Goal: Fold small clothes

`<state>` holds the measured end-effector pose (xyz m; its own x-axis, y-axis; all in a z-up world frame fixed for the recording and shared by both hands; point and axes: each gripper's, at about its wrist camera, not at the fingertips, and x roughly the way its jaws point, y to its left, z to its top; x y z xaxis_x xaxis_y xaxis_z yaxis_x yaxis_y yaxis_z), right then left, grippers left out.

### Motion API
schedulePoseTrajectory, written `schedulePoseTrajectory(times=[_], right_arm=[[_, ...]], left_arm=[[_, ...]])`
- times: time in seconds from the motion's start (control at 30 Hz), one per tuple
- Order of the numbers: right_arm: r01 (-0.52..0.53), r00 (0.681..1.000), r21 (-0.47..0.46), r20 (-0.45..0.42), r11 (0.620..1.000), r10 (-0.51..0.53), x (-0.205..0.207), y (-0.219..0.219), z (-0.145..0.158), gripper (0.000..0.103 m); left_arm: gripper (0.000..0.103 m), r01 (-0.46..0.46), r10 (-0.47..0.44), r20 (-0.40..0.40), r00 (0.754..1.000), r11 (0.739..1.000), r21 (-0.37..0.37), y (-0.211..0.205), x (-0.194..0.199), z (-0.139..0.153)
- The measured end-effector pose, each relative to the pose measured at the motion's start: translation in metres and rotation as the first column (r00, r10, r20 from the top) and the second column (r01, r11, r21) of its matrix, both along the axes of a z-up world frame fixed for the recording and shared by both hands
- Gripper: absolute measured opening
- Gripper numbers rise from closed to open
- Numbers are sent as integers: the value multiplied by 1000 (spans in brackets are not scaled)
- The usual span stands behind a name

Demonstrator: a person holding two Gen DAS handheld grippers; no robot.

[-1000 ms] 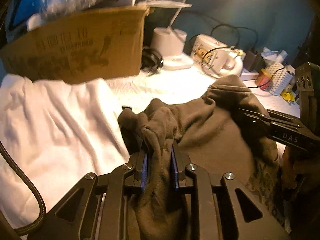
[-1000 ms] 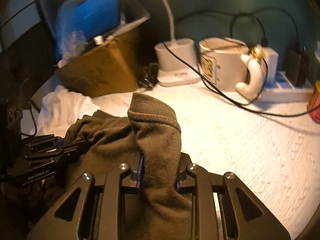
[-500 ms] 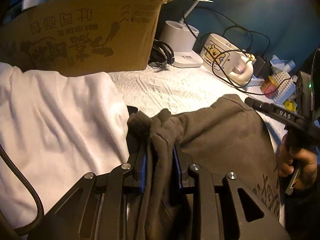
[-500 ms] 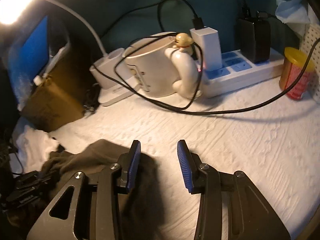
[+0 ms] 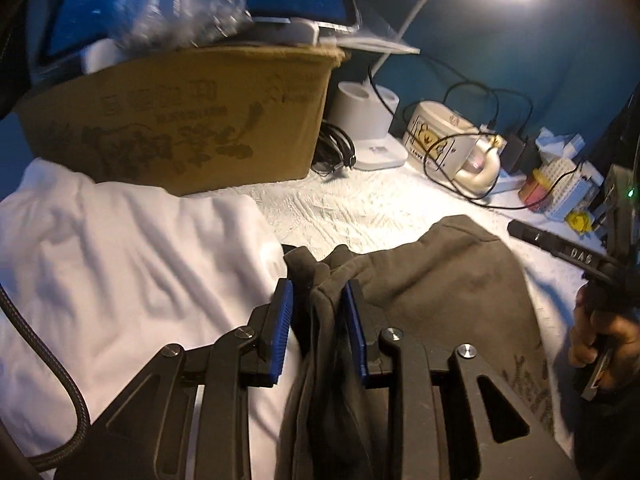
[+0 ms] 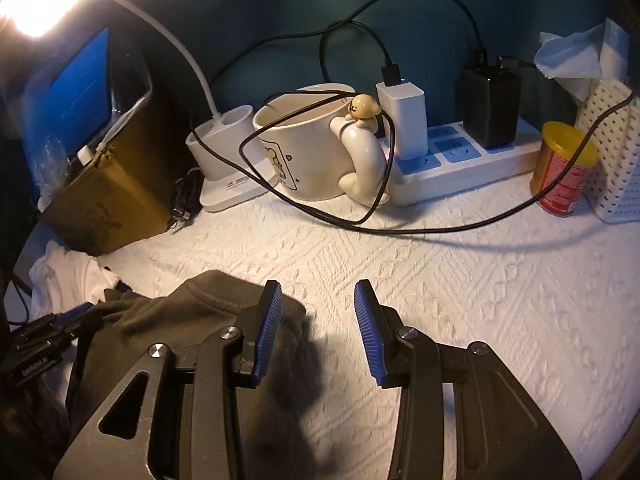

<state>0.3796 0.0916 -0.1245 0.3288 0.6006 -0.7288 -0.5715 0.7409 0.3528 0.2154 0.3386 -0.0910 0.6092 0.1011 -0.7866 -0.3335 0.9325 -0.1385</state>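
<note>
- Left wrist view: your left gripper (image 5: 318,308) has a bunched fold of the dark olive garment (image 5: 436,280) between its fingers (image 5: 280,320). The cloth lies against the right blue pad, while a gap shows beside the left pad, so you cannot call this a firm pinch.
- The garment lies spread on the white textured worktop (image 5: 360,208), its left edge touching a white cloth (image 5: 120,260).
- Behind the white cloth stands a cardboard box (image 5: 180,120), filled past its rim with crinkled clear plastic (image 5: 176,4) and flat white items; what they are is too blurred to tell.
- At the right edge your hand (image 5: 600,332) grips the handle of the other tool, whose black tip hangs above the garment's far side.
- Right wrist view: your right gripper (image 6: 316,324) is released, its fingers (image 6: 268,328) apart with only bare worktop (image 6: 480,300) between them. The left finger sits over the garment's (image 6: 200,312) ribbed edge.
- At the back, a cream mug (image 6: 304,148) with a figurine handle has a black cable (image 6: 256,136) looped into its mouth.
- Beside it a white power strip (image 6: 460,164) carries a white charger (image 6: 404,120) and a black charger (image 6: 492,108).
- A red can with a yellow lid (image 6: 564,168) stands near a white perforated basket (image 6: 616,148), which holds crumpled tissue (image 6: 568,56).
</note>
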Motion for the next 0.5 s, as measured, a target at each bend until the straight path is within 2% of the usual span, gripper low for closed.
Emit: schedulePoseTrajectory(times=[0.23, 0.5], right_arm=[[-19, 1000, -5, 19, 1000, 19, -22, -14, 13, 41], [-31, 999, -13, 23, 999, 31, -57, -36, 18, 41]], left_arm=[[26, 9, -8, 21, 1000, 1000, -24, -19, -30, 11], [26, 56, -56, 0, 998, 996, -75, -48, -61, 2]])
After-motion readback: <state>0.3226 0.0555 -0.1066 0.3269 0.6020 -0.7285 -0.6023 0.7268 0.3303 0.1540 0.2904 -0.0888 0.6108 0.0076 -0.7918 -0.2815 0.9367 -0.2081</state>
